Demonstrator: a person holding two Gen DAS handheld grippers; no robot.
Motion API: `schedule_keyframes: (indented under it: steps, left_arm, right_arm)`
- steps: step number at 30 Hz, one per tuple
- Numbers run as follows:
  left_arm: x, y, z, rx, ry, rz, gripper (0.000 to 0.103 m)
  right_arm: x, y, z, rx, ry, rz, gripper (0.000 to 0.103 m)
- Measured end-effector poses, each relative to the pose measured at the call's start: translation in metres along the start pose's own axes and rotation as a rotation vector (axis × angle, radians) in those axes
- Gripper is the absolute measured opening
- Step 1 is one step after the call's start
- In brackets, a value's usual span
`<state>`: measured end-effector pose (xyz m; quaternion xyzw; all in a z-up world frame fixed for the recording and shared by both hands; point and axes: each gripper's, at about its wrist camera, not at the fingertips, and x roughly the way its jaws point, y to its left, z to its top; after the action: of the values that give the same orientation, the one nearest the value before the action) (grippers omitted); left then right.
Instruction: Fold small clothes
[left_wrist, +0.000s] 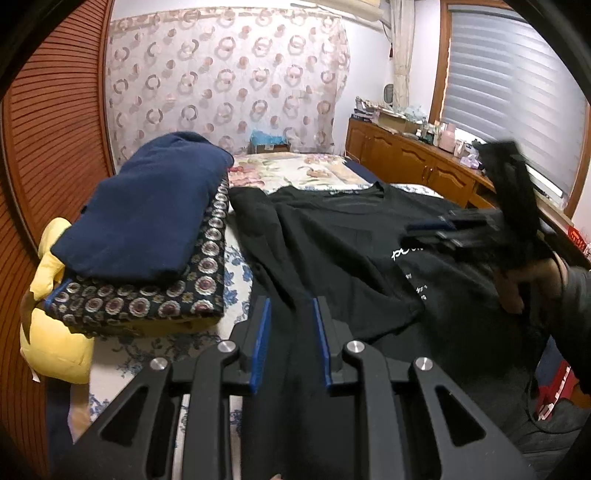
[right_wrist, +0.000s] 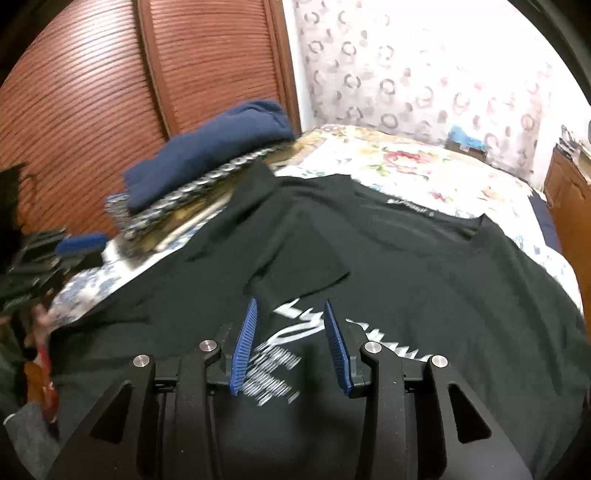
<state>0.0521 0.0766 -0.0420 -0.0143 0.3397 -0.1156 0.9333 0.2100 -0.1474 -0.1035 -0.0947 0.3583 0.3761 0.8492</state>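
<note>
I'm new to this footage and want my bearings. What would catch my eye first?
A black T-shirt with white print lies spread across the floral bedspread, one sleeve folded inward. To its left, a folded navy garment tops a stack. The right gripper hangs open above the print.

The T-shirt lies spread on the bed, directly under and ahead of the left gripper, its collar at the far end. To the left of this gripper a folded sweater rests on a folded patterned cloth. The right gripper hangs above the T-shirt's print. A cabinet stands beyond, to the right.
</note>
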Motion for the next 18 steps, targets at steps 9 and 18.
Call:
schedule_keyframes:
  steps: [9, 18]
  left_arm:
    - [0.015, -0.002, -0.004, 0.008, 0.04, 0.005, 0.021]
    - [0.024, -0.005, 0.005, 0.026, 0.038, 0.006, 0.021]
  right_arm:
    - [0.065, -0.025, 0.03, -0.021, 0.095, -0.032, 0.022]
    - [0.056, -0.022, 0.034, -0.091, 0.06, -0.06, 0.001]
